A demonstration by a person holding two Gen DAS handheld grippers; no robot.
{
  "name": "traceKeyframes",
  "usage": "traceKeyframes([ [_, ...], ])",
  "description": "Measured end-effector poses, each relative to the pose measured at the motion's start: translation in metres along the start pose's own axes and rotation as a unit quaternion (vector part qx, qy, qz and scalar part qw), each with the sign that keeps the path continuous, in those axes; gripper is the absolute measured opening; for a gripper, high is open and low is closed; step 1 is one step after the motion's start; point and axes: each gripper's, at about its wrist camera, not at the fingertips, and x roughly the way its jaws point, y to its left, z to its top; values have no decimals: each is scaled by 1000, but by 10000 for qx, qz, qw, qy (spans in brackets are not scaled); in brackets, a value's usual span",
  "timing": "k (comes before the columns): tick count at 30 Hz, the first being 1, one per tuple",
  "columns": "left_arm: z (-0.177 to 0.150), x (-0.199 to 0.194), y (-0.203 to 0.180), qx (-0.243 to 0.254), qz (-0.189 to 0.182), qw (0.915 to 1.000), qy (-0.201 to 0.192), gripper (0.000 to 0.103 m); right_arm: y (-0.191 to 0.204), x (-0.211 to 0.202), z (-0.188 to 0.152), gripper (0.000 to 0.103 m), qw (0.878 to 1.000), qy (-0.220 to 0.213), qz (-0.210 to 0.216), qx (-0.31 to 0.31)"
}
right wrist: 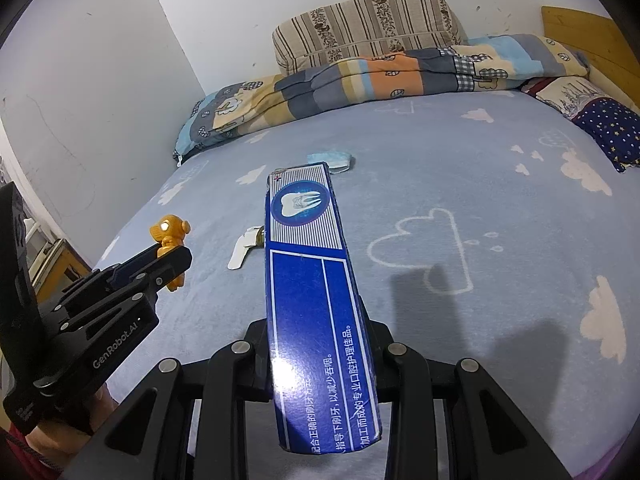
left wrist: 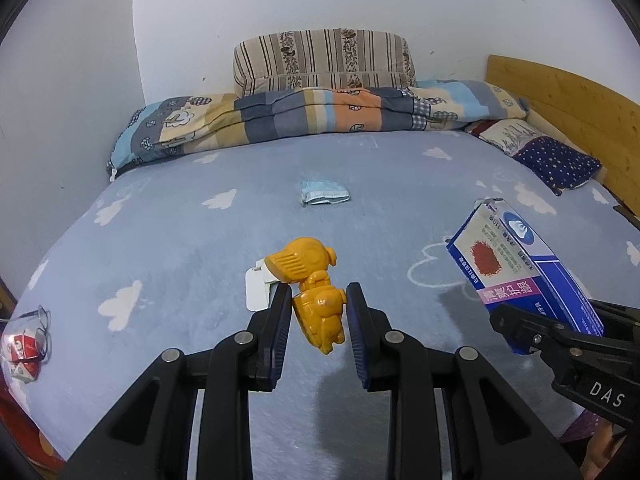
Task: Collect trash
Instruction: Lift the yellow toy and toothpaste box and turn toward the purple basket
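Orange toy clamped in left hand-held gripper; right hand-held gripper grips blue toothpaste box.

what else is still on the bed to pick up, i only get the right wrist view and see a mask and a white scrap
Observer: A crumpled red and white pack in clear wrap lies at the bed's near left edge.
Operator: is the left gripper really on that toy
Observer: Yes, the left gripper's pads flank the orange toy's body on both sides.
Operator: the box hides part of the mask for me
Observer: The folded mask lies alone mid-bed, touching nothing.
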Motion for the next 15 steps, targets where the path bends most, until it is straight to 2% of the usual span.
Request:
traceKeyframes([
  [15,-1,-1,-1,39,12,10000,-19,27,-1,0,1,32,10000,-16,-8,3],
])
